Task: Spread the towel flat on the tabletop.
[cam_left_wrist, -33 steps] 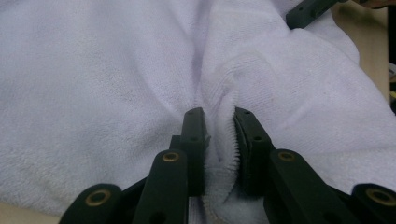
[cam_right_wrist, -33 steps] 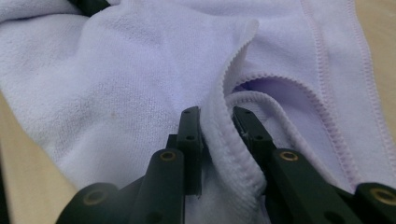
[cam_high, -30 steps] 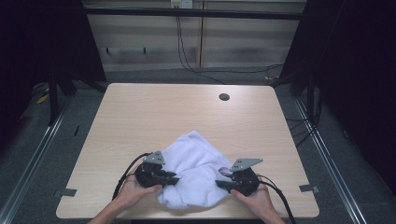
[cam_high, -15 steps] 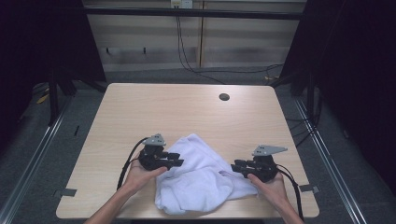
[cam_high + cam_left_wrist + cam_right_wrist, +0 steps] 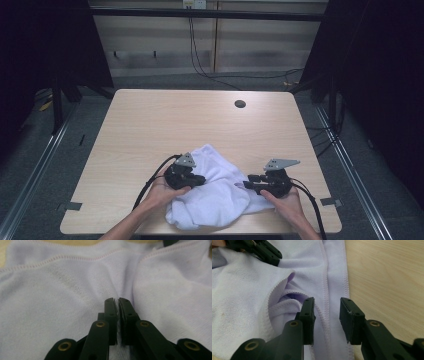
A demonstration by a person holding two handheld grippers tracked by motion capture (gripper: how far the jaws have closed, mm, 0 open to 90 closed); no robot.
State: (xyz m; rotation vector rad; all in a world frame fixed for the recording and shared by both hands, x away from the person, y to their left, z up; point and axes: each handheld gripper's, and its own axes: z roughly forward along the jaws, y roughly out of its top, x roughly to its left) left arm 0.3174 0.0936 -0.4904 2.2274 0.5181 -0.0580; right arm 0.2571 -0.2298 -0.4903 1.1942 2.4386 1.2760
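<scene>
A crumpled white towel point(image 5: 215, 197) lies near the table's front edge. My left gripper point(image 5: 201, 180) sits on its left part; its jaws have just been closing and now pinch a fold of the towel point(image 5: 50, 302) between the pads, as the left gripper view point(image 5: 116, 300) shows. My right gripper point(image 5: 246, 185) is at the towel's right side. Its jaws have just been opening and stand open point(image 5: 327, 304) astride the hemmed edge of the towel point(image 5: 242, 290), pads not pressing. The left gripper point(image 5: 262, 250) also appears at the top left of the right gripper view.
The light wooden table point(image 5: 175, 125) has a round cable hole point(image 5: 240, 104) at the back right. Tape marks sit at the front corners point(image 5: 70, 206). Metal floor rails and cables run around the table; the surroundings are dark.
The left gripper has shifted right, further onto the towel. The right gripper has moved out to the towel's right edge. The towel now lies spread wider between them.
</scene>
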